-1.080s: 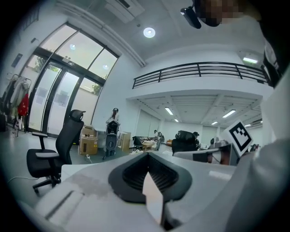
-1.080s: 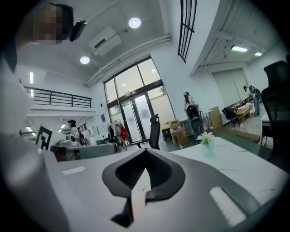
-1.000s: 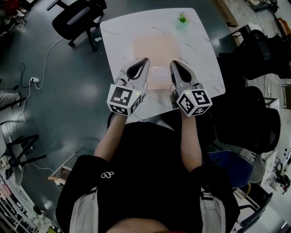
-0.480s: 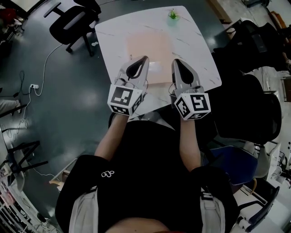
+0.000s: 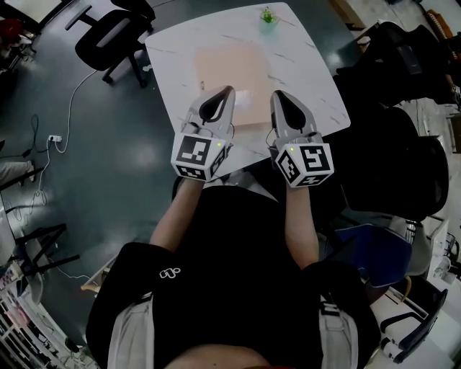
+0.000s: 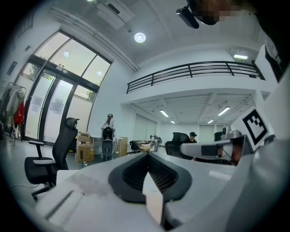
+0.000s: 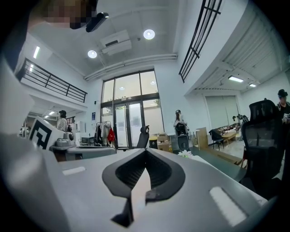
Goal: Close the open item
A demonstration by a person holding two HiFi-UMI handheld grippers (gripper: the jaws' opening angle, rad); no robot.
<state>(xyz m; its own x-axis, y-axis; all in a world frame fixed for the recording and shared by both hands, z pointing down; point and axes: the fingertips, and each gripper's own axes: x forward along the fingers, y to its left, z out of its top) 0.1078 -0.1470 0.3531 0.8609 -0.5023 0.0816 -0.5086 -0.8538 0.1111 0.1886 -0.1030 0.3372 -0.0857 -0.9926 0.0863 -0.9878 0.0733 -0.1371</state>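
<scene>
1. Head view: the left gripper (image 5: 230, 92) and right gripper (image 5: 276, 96) are held side by side over the near edge of the white marble table (image 5: 310, 86), tips pointing away from the person. Both look closed, with nothing in them.
2. Head view: the peach flat item (image 5: 227, 65) lies mid-table, just ahead of both sets of tips, and neither gripper touches it. It looks flat, and I can't tell from here whether it is open or shut. A small green thing (image 5: 267, 14) sits at the table's far edge, well apart from the item.
3. Head view: one black office chair (image 5: 108, 36) is at the far left of the table, with more dark chairs (image 5: 403, 166) on the right.
4. Left gripper view: the left gripper (image 6: 147, 155) has its jaws together, tips meeting, nothing between them. The other gripper (image 6: 213, 148) is alongside at right. Behind are a black chair (image 6: 50, 158), cardboard boxes (image 6: 84, 149) and a person (image 6: 108, 122) standing at the back.
5. Right gripper view: the right gripper (image 7: 146, 152) has its jaws fully together and is empty. The left one's marker cube (image 7: 43, 133) shows at left. The small green thing (image 7: 185, 154), which has white petals, peeks just over the jaw body on the right. A chair (image 7: 144, 136) stands by the glass doors (image 7: 129, 118).
</scene>
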